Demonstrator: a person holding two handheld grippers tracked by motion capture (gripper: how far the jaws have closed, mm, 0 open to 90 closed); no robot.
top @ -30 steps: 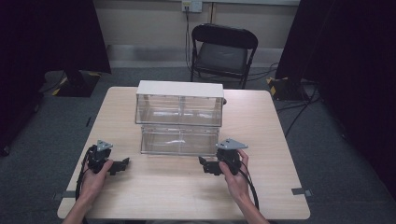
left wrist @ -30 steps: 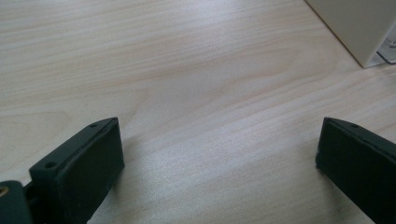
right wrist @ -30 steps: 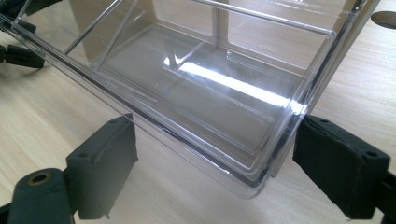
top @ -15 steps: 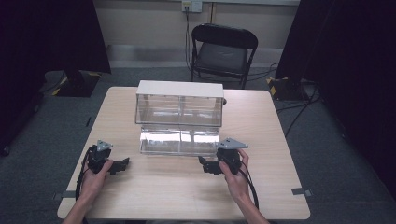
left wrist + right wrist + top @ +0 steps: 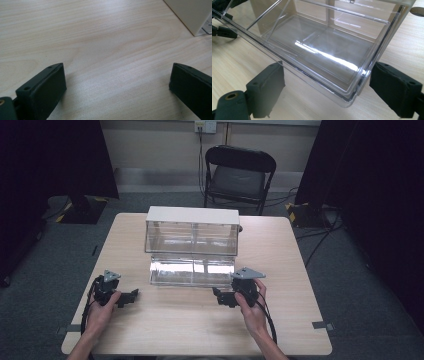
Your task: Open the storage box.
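A clear plastic drawer (image 5: 192, 270) lies on the wooden table (image 5: 190, 330), just in front of a white-topped clear drawer cabinet (image 5: 192, 215). My right gripper (image 5: 219, 297) rests on the table near the drawer's front right corner, held by a hand. In the right gripper view it (image 5: 327, 72) is open, and the empty drawer (image 5: 324, 50) has its near corner in line with the gap, touching neither jaw. My left gripper (image 5: 132, 296) rests at the table's front left. It is open (image 5: 117, 85) over bare wood, with the cabinet's corner (image 5: 192, 15) farther off.
A black folding chair (image 5: 240, 175) stands behind the table's far edge. Bare tabletop lies in front of the drawer and between the two hands. Cables trail from both grippers toward the near edge. Dark curtains hang at both sides of the room.
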